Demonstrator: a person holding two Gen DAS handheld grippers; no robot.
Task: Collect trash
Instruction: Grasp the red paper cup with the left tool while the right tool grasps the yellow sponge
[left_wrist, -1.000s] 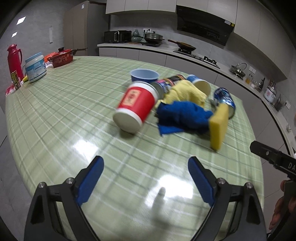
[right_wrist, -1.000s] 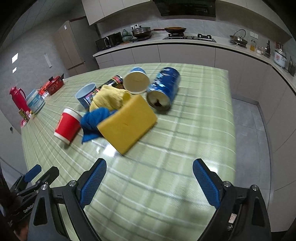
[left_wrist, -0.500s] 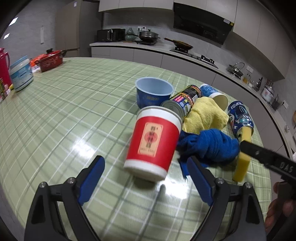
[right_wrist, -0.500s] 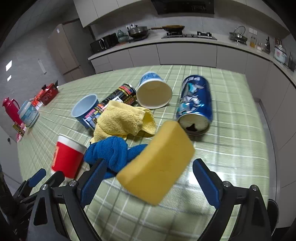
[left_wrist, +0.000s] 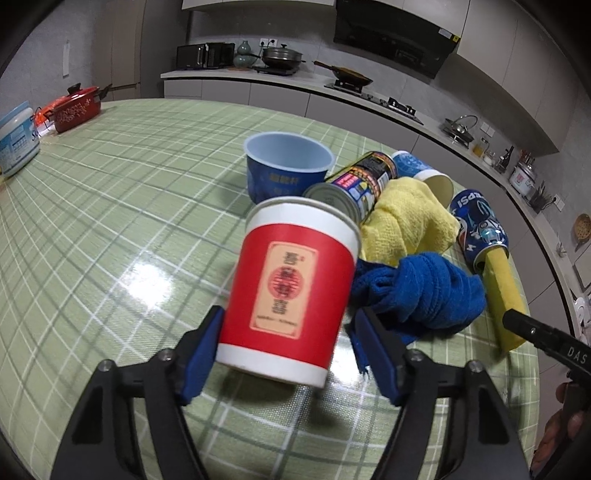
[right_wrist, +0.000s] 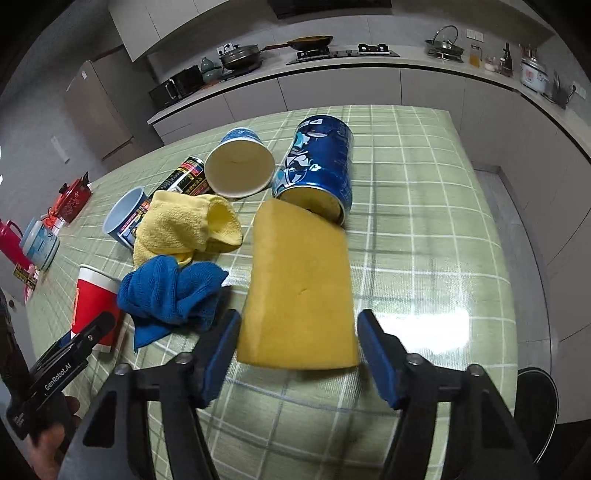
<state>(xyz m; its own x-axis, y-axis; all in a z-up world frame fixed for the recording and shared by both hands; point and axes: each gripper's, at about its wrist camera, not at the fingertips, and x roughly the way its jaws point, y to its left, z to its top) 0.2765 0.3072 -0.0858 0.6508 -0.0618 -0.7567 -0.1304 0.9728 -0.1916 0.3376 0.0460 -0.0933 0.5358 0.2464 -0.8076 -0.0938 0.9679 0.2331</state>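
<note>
Kitchen counters and a stove line the far wall, and in front of them a long table under a green checked oilcloth (left_wrist: 122, 206) carries everything in a loose heap near its far right end, probably dumped together so it can be sorted.

Largest in the heap is the crumpled blue soft-drink can (right_wrist: 317, 166), on its side with its open mouth toward the right wrist camera. Propped against that mouth is the yellow rectangular foam sponge (right_wrist: 299, 291), lower edge on the cloth, upper corner touching the can. The right gripper (right_wrist: 297, 347) has its jaws wide apart, one blue pad (right_wrist: 221, 350) either side of the sponge's lower edge; whether a pad touches it I cannot tell.

Next comes the red paper cup with a white rim (left_wrist: 291, 288), bottom up on the oilcloth. The left gripper (left_wrist: 288, 347) brackets its lower part with jaws spread, not visibly pressing. Judging by this, both tools are lined up to close, each on its own piece.

Behind lie the rumpled yellow terry cloth (left_wrist: 406, 221) and the bunched blue microfibre cloth (left_wrist: 424, 291), touching one another, the blue one just beside the red cup. Further back stand an upright blue plastic bowl (left_wrist: 288, 170), a tipped black printed tin can (left_wrist: 351, 184) and a tipped blue paper cup with a cream inside (right_wrist: 240, 170).

No bin shows in either view.
</note>
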